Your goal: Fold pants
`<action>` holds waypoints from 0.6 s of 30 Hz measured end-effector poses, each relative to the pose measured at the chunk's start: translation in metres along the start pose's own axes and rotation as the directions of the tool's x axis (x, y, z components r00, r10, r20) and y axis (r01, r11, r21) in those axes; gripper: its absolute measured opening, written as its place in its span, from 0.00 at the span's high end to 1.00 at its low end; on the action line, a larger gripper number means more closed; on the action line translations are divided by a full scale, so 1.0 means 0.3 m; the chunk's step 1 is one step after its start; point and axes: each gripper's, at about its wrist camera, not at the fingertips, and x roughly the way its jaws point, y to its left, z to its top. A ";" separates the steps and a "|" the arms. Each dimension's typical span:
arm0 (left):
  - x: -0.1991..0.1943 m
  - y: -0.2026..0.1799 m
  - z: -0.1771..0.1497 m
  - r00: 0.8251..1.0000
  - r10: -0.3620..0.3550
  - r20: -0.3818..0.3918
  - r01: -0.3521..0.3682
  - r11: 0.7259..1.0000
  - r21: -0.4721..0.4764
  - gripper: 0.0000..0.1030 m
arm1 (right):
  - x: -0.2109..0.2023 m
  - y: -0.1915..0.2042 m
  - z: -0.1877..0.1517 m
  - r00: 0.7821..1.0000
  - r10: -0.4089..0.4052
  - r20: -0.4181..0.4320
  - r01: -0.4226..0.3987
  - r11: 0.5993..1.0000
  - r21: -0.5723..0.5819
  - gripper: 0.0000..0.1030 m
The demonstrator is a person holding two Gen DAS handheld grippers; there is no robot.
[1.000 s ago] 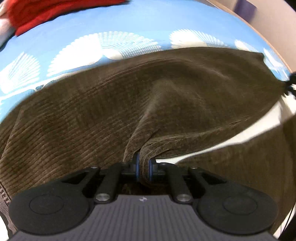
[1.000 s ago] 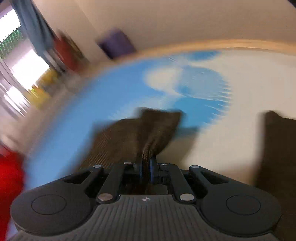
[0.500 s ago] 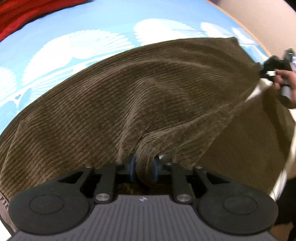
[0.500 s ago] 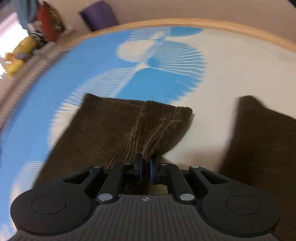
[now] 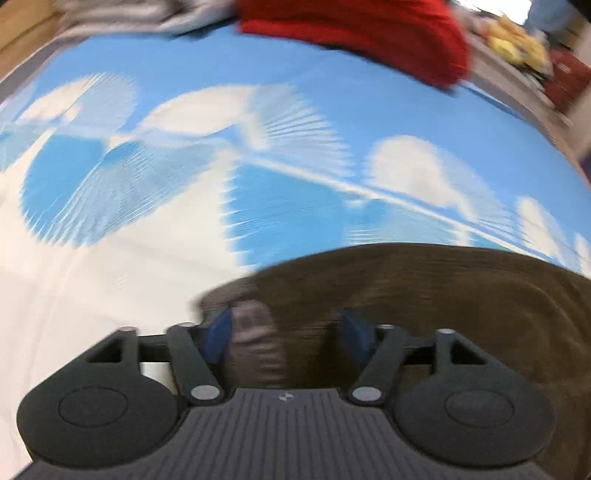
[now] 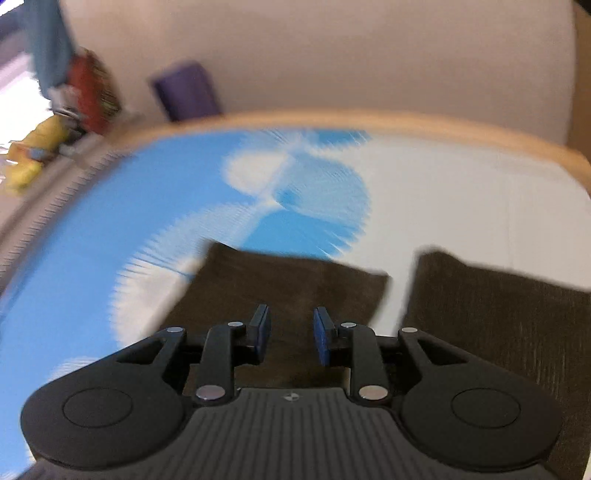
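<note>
Brown corduroy pants (image 5: 443,295) released, flat on blue-white sheet (image 5: 258,110); left gripper (image 5: 288,332) and right gripper (image 6: 291,332) both spread wide, red garment (image 5: 369,29) at 12 o'clock.

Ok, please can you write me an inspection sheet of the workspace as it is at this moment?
Surface: bed sheet, blue with white shell print, wooden bed frame at the far edge.
Job's things: brown corduroy pants lying on the sheet; two leg ends lie flat with a gap between them.
Clutter: red garment and striped grey cloth at the far side.
Grippers: left tool open over the pants; right tool open over one leg end; neither grips cloth.
Cables: nothing seen.
Surroundings: beige wall, purple object, yellow items, blurred.
</note>
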 end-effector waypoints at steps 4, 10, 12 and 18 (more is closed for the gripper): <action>0.083 0.094 -0.028 0.999 -0.019 -0.043 0.016 0.997 -0.071 0.23 | -0.206 0.099 -0.004 0.975 0.224 0.004 -0.221 0.965 -0.137 0.64; 0.126 0.041 -0.057 0.998 -0.065 0.008 0.065 0.998 0.008 0.20 | -0.519 0.097 -0.104 0.864 0.486 -0.135 -0.503 0.819 -0.277 0.54; 0.109 0.036 -0.068 0.998 -0.057 0.013 0.056 0.998 0.029 0.23 | -0.583 0.071 -0.166 0.832 0.519 -0.196 -0.554 0.772 -0.312 0.54; 0.059 0.028 -0.053 0.995 -0.041 0.093 0.033 0.996 0.086 0.64 | -0.627 0.030 -0.332 0.854 0.446 -0.268 -0.521 0.739 -0.427 0.54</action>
